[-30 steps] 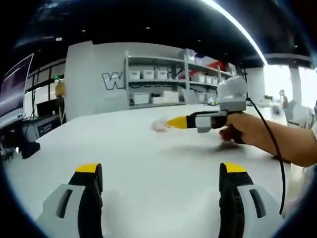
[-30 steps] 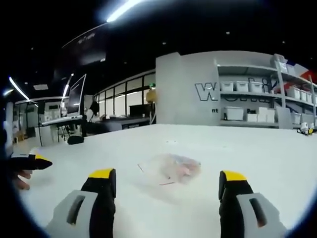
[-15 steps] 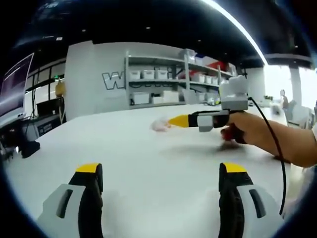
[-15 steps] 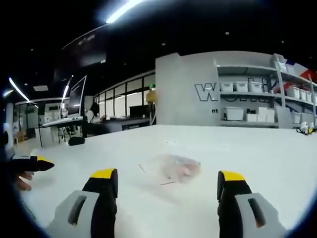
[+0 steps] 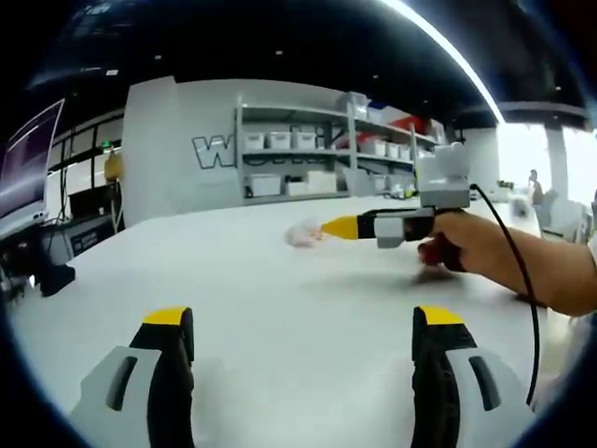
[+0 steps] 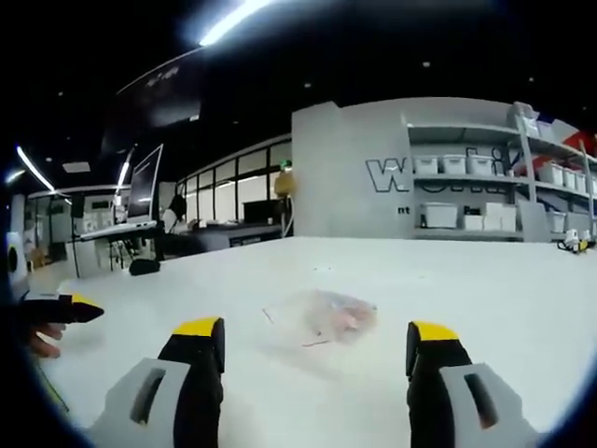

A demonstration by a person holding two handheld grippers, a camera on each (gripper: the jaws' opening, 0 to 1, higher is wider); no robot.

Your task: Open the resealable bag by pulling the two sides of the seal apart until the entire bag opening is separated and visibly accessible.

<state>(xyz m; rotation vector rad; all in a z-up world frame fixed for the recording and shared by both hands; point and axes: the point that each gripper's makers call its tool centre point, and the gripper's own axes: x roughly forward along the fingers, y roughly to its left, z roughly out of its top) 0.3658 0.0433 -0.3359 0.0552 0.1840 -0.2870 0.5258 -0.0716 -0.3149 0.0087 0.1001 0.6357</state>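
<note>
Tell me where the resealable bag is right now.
The resealable bag lies flat on the white table, ahead of the open right claw in the right gripper view. In the left gripper view it sits just beyond that claw's yellow tip.

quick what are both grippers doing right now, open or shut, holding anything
Left gripper: open, holding nothing.
Right gripper: open, holding nothing, the bag lies ahead on the table.
</note>
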